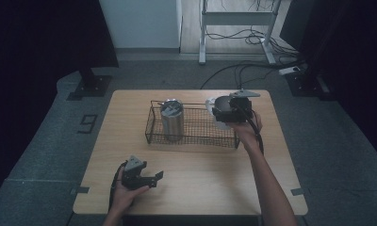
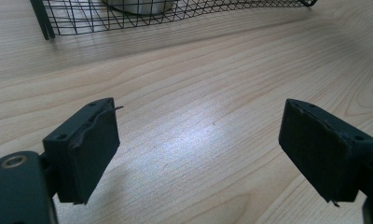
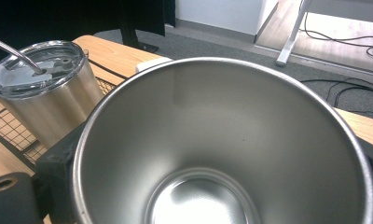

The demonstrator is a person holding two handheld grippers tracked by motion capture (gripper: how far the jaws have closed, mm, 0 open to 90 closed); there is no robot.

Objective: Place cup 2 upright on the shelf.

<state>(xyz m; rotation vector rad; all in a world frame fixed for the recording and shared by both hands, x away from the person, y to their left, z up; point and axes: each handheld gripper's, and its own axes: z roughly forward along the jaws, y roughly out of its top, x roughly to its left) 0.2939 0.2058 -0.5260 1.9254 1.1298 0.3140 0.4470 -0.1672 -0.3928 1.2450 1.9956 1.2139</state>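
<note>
We are putting cups into the black wire basket (image 1: 151, 129) on the pale wooden table (image 1: 200, 165). One job looks done: the tall shiny steel cup with a clear lid (image 1: 172, 118) stands straight up in the left end of the basket, with a thin metal straw (image 3: 12, 52) poking out of its lid.

One job is left. Our right gripper (image 1: 231, 113) is squeezed onto the open shiny steel cup with no lid (image 3: 222, 149), its jaws on the cup's two sides. We hold it up above the right end of the basket. From above we cannot tell which way it points; its mouth faces the camera on the gripper. We think it must go down beside the first cup.

Our left gripper (image 1: 151, 178) waits low over the near left part of the table, its jaws apart and holding nothing.
</note>
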